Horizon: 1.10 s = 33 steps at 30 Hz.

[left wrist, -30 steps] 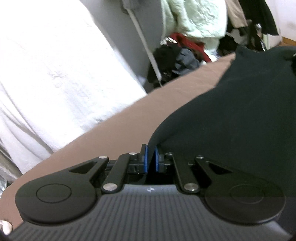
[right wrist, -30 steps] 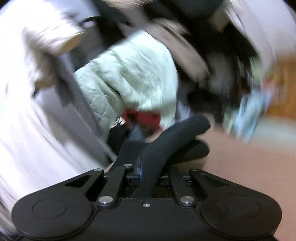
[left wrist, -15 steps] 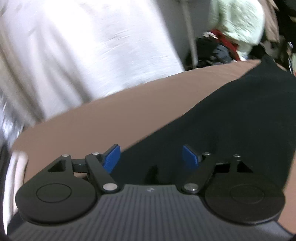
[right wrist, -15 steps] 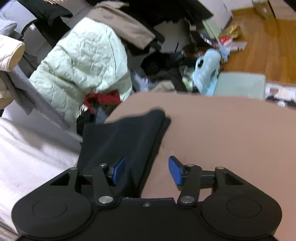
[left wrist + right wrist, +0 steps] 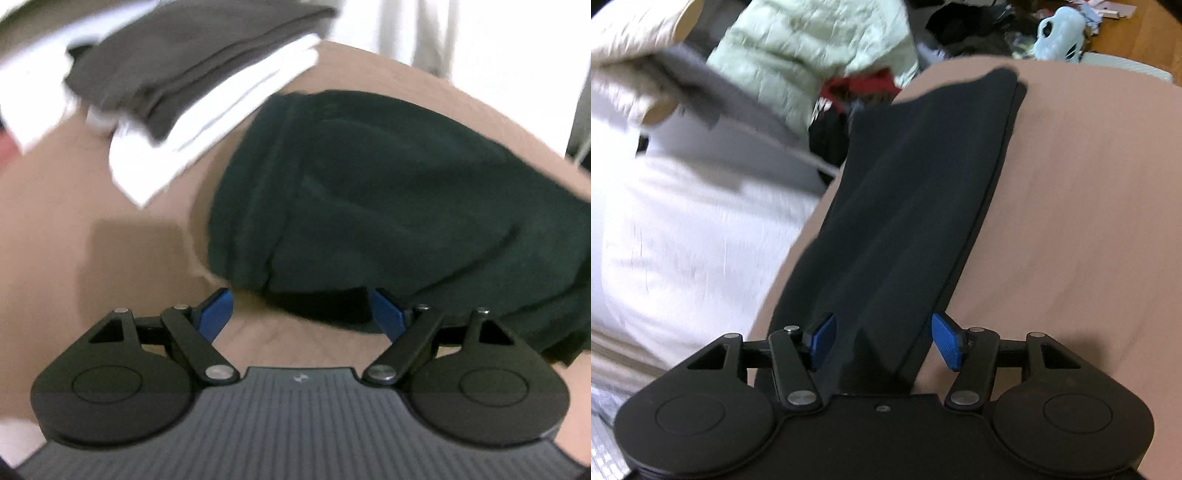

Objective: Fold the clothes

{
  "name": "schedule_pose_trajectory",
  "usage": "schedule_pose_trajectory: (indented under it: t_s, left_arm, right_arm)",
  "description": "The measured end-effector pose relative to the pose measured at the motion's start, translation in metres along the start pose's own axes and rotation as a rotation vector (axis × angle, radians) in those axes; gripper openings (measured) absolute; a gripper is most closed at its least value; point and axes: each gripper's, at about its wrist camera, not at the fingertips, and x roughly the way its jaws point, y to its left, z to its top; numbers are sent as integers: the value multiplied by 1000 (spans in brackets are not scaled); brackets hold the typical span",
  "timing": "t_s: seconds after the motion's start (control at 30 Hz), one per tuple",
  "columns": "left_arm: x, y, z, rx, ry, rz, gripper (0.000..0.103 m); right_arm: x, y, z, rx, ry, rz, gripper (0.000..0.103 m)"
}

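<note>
Brown tabletop (image 5: 55, 229) is carrying everything. Lying folded across it is the dark garment (image 5: 388, 192), with a folded grey-and-white stack (image 5: 177, 96) sitting just beside. Both claws have just been opening: the left gripper (image 5: 301, 314) is gaping at the garment's near edge, the right gripper (image 5: 884, 341) is straddling the cloth, pads off it.

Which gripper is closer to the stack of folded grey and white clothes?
Left. The left gripper faces the stack across the dark garment. The right gripper sees no stack.
</note>
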Motion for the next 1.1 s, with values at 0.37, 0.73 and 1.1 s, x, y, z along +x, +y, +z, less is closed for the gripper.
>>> schedule_pose_trajectory:
  t_s: [0.37, 0.73, 1.1]
  left_arm:
    - [62, 15, 23, -239, 32, -136, 83]
    - [91, 17, 43, -235, 48, -183, 85]
    - [53, -17, 61, -56, -173, -181, 49]
  right_arm:
    - [-11, 91, -117, -223, 147, 330, 66]
    - [8, 189, -303, -1053, 540, 425, 59]
    - [32, 178, -366, -1261, 294, 401, 29]
